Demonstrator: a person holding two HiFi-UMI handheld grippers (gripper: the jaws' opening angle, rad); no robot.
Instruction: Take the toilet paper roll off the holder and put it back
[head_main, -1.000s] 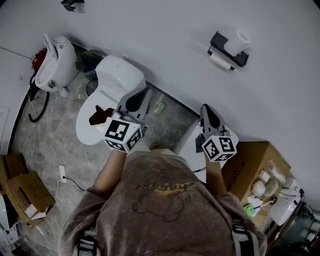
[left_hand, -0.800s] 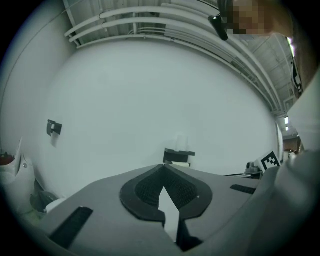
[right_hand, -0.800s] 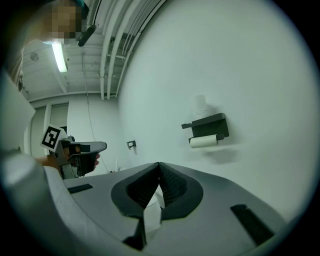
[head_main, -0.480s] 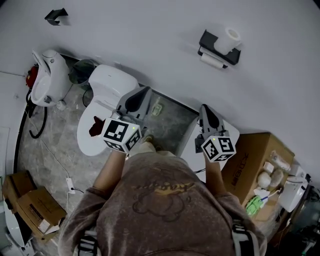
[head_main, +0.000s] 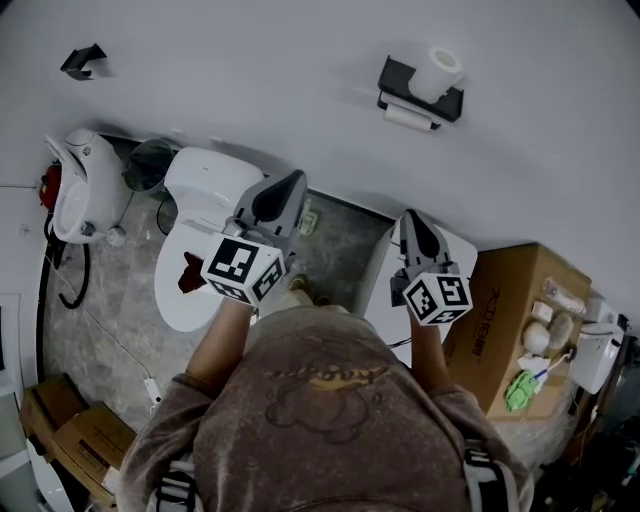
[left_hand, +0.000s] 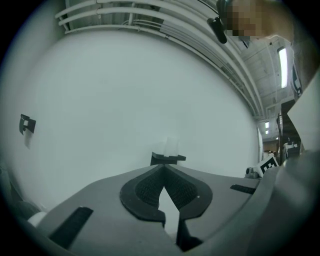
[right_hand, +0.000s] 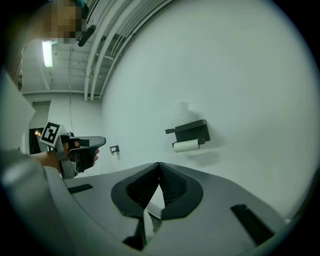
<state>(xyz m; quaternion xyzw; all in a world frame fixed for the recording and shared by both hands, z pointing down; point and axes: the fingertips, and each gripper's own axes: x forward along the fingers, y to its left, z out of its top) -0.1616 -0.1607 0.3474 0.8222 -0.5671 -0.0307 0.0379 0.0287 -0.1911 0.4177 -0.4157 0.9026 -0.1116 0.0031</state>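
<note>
Below-left of the holder (head_main: 445, 103), the left gripper (head_main: 285, 190) has been brought nearer, shut and empty; the right gripper (head_main: 414, 226) is held below it, also shut. The roll (head_main: 407, 118) is still hung under the holder, well apart from both, so the approach is judged unfinished.

1. From my feed, the holder (head_main: 398, 75) looks matt black; the toilet paper roll (head_main: 437, 66) is soft white paper.
2. The toilet (head_main: 215, 180) shows glossy, smooth white.
3. The box (head_main: 515, 310) is plain brown cardboard.

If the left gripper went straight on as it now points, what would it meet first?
Probably the black holder on the wall; nothing shows between it and the left gripper. Depth unclear.
</note>
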